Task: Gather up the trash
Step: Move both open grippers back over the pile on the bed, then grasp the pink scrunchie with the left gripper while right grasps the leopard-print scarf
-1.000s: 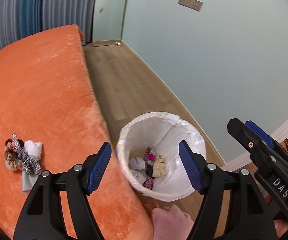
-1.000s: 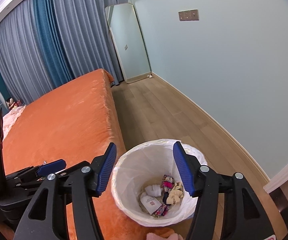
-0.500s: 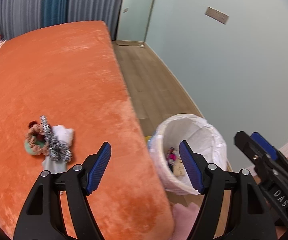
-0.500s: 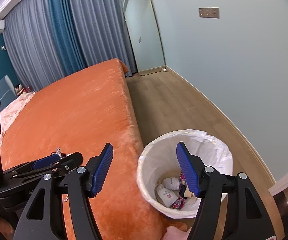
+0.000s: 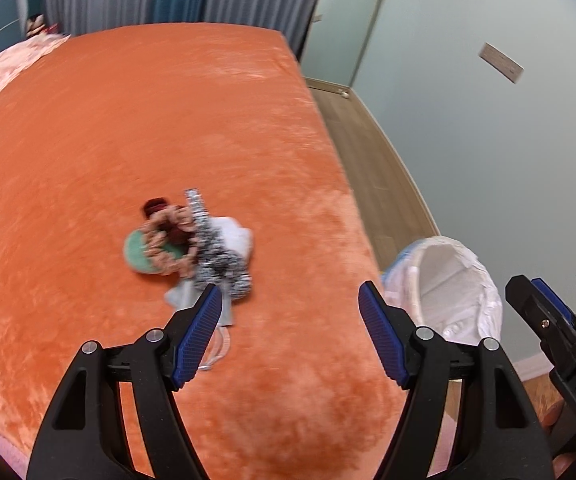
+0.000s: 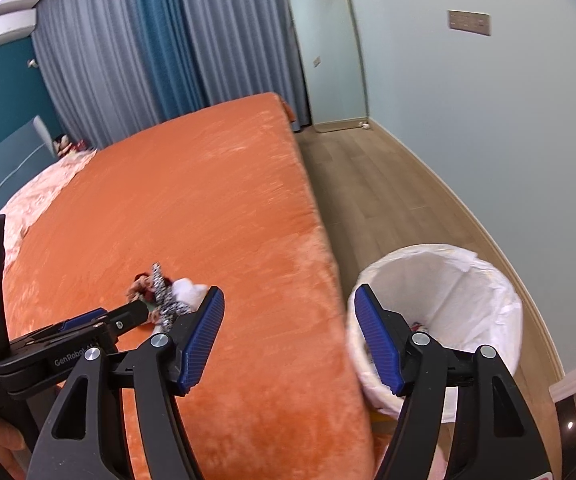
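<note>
Trash pile [image 5: 191, 240] lies mid-bed on the orange bedspread [image 5: 127, 120], pieces overlapping. Left gripper [image 5: 290, 332] spread wide, empty, just short of it. Advice: pinch one top piece, lift clear. Right gripper [image 6: 288, 334] spread, empty, beside bin [image 6: 468, 280].

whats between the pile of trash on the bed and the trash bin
Only bare orange bedspread, up to the bed's edge; the lined trash bin stands on the floor just past it. The left wrist view shows nothing else lying between it and the trash pile.
</note>
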Action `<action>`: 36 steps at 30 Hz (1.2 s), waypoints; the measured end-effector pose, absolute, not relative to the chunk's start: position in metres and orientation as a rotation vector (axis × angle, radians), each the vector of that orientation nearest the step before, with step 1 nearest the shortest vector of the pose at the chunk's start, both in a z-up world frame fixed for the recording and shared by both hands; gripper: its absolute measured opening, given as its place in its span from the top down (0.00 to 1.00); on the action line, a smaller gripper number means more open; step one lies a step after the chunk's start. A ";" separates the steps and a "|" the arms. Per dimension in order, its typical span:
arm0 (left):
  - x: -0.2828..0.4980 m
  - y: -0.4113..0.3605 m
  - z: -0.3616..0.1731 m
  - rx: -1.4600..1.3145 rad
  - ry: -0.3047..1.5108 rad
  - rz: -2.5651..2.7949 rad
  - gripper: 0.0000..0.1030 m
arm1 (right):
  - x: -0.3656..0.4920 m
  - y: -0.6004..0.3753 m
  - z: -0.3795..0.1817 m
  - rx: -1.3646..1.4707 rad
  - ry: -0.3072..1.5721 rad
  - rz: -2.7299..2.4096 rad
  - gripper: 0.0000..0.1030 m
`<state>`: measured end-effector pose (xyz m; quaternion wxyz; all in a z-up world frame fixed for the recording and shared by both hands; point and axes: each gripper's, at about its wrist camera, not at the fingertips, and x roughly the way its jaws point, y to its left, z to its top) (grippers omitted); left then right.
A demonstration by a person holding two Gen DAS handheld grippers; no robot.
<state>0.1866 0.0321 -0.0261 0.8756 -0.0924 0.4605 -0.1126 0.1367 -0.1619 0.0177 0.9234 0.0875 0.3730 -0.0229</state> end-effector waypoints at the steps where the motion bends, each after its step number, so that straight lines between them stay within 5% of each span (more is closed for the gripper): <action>1: 0.188 0.040 -0.028 -0.202 0.965 -0.222 0.35 | 0.140 -0.155 0.016 0.172 0.772 -0.036 0.37; 27: 0.278 0.160 -0.098 -0.279 1.042 -0.083 0.32 | 0.253 -0.005 -0.103 0.056 0.988 0.164 0.37; 33: 0.299 0.153 -0.117 -0.274 1.071 -0.117 0.39 | 0.279 0.001 -0.135 0.048 1.049 0.163 0.46; 36: 0.305 0.151 -0.127 -0.286 1.088 -0.135 0.47 | 0.286 0.005 -0.148 0.045 1.077 0.176 0.60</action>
